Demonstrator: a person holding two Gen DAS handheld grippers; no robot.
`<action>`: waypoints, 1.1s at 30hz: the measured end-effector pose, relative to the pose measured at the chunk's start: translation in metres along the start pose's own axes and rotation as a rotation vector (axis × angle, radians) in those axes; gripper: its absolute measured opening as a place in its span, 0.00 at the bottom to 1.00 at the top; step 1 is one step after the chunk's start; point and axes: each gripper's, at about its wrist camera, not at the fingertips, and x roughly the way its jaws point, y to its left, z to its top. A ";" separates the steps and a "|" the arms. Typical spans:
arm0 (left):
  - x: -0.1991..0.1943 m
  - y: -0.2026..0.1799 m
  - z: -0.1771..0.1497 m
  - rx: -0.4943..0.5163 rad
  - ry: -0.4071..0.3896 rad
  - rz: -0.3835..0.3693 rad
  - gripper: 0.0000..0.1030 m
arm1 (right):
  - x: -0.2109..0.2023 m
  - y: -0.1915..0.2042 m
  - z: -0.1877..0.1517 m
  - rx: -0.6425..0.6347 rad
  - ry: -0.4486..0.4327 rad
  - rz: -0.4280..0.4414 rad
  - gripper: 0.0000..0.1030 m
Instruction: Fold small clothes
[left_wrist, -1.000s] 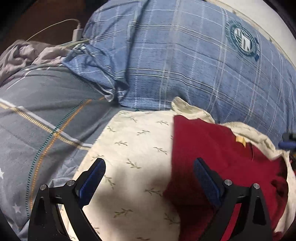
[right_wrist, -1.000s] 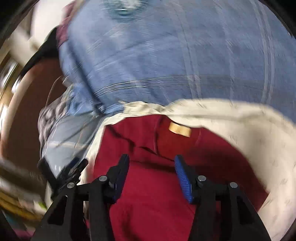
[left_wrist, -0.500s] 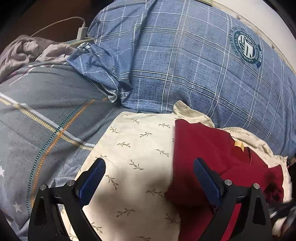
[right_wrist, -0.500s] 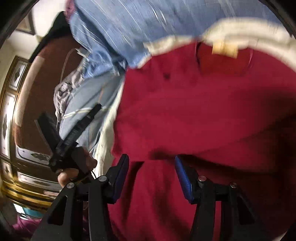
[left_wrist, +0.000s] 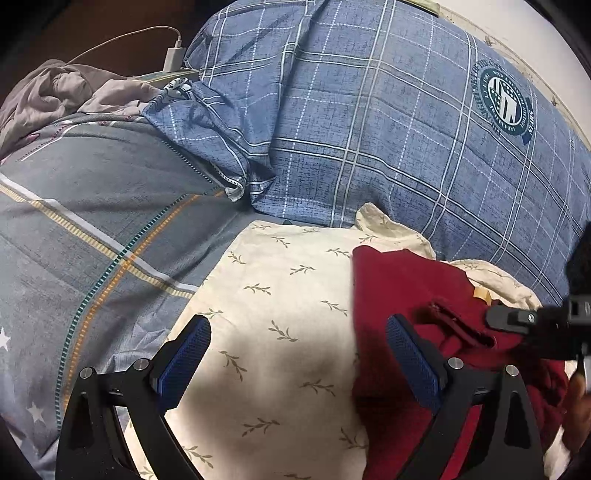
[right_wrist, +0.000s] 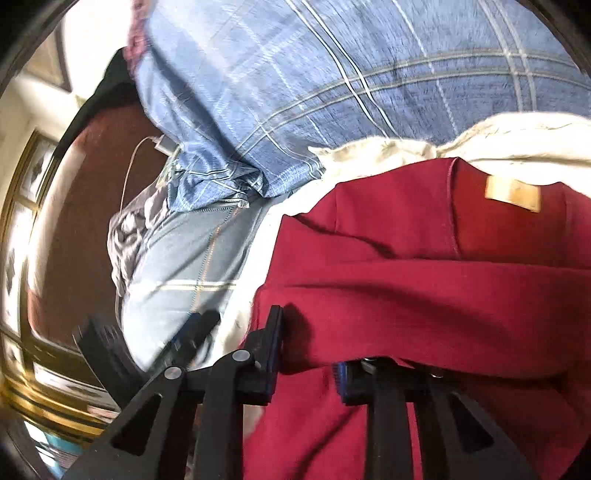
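While the left gripper (left_wrist: 299, 363) hangs wide open and holds nothing, its left finger stands over a cream cloth (left_wrist: 280, 295) printed with small twigs and its right finger over the left edge of a red garment (left_wrist: 399, 288). That garment lies on the cream cloth at the right, with a tan label (left_wrist: 482, 293) near its far edge. Bare cream cloth lies between the two fingers. A blue checked pillow (left_wrist: 369, 129) borders the cloth on the far side, and a grey striped bedsheet (left_wrist: 92, 229) spreads to the left. A white charger (left_wrist: 173, 57) and its cable lie far left. From the right edge the right gripper (left_wrist: 517, 317) reaches in over the red fabric; its tips are hard to make out.

Seen from the right wrist, the right gripper (right_wrist: 306, 354) has its fingers drawn close with a fold of the red garment (right_wrist: 424, 295) pinched between them; fabric drapes over and hides the right finger. The tan label (right_wrist: 511, 192) shows far right. Cream cloth (right_wrist: 480, 140) rims the garment's far edge, the pillow (right_wrist: 332, 74) beyond. The left gripper (right_wrist: 192, 332) is a blur at the near left.
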 end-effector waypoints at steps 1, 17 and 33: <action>0.000 0.002 0.001 -0.009 -0.001 0.002 0.93 | -0.001 0.000 0.002 0.004 0.014 -0.009 0.27; 0.009 -0.006 -0.002 0.017 0.034 0.004 0.93 | -0.014 0.037 -0.009 -0.200 -0.026 -0.121 0.53; 0.012 -0.015 -0.006 0.060 0.055 0.019 0.93 | -0.024 -0.027 -0.071 -0.046 -0.065 -0.069 0.68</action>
